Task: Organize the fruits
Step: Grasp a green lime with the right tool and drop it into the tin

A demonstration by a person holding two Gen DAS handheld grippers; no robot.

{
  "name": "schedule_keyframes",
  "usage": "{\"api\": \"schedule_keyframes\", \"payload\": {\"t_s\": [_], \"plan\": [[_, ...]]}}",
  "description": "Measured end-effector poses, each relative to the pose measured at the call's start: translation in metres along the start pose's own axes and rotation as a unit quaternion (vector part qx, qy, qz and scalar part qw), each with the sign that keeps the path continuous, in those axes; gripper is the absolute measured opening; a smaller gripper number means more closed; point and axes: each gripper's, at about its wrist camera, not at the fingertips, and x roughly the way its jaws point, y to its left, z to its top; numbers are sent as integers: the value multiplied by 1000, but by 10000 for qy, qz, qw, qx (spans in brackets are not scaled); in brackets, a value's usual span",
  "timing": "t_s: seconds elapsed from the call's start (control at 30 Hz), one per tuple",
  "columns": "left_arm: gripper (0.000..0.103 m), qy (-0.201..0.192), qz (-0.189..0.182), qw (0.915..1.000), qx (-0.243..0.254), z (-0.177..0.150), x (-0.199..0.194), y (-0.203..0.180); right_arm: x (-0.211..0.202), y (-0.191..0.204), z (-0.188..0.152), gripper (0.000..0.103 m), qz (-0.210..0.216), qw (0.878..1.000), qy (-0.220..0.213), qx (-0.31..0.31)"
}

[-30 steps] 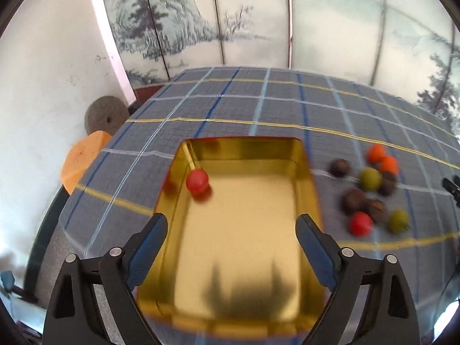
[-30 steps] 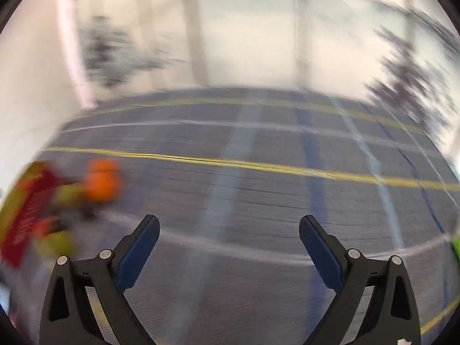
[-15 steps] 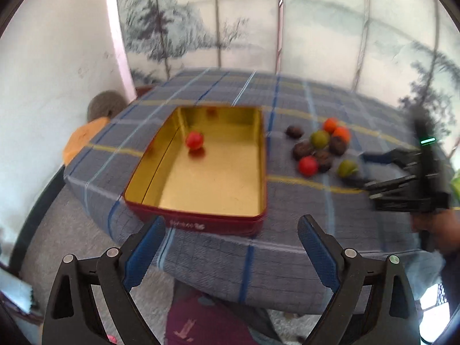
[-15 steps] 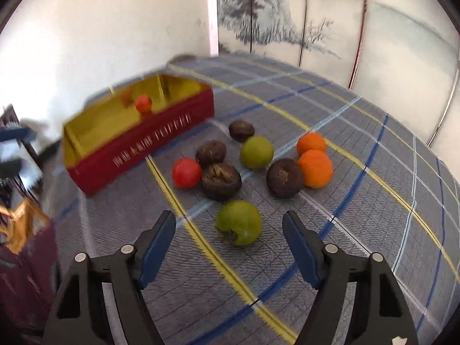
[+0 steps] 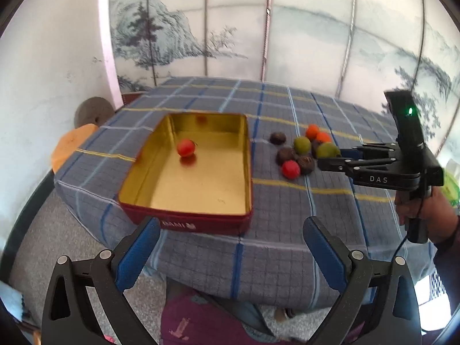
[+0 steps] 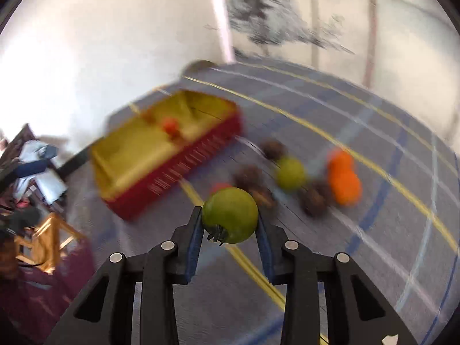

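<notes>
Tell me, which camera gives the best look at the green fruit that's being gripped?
The right wrist view: the green fruit sits large and sharp, pinched in the right gripper, stem showing. The left wrist view shows it small and far off, partly hidden at that gripper's tips.

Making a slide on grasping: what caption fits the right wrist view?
Right gripper shut on a green fruit, with the gold tin and remaining fruits blurred behind.

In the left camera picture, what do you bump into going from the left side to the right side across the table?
Orange cushion → gold tin → red fruit inside it → red fruit on the cloth → green fruit held in the right hand-held gripper.
</notes>
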Motion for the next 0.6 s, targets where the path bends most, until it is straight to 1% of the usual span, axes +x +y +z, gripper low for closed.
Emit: {"api": "schedule_keyframes", "payload": {"t_s": [0.07, 0.13, 0.17, 0.2, 0.23, 0.33, 0.37, 0.43, 0.6], "plan": [[99, -91, 115, 9998, -109, 1, -1, 8, 6, 21, 27, 33, 316, 9992, -69, -216], [99, -82, 346, 9992, -194, 2, 1, 17, 21, 41, 50, 33, 551, 9975, -21, -452], [99, -35, 550, 9983, -201, 3, 4, 22, 31, 51, 61, 33, 625, 9964, 54, -570], [99, 14, 674, 9975, -194, 3, 6, 25, 41, 61, 67, 33, 663, 9955, 155, -659], [99, 94, 768, 9968, -200, 3, 10, 30, 59, 70, 77, 33, 708, 9939, 354, -767], [99, 334, 979, 9941, -315, -1, 20, 45, 93, 86, 89, 33, 776, 9900, 726, -930], [99, 379, 1009, 9937, -319, -1, 22, 48, 108, 90, 94, 33, 763, 9885, 882, -962], [99, 461, 1110, 9923, -307, -4, 26, 52, 127, 93, 99, 33, 672, 9870, 1060, -1007], [99, 704, 1127, 9906, -311, -9, 37, 57, 156, 92, 112, 34, 454, 9870, 1233, -930]]}}
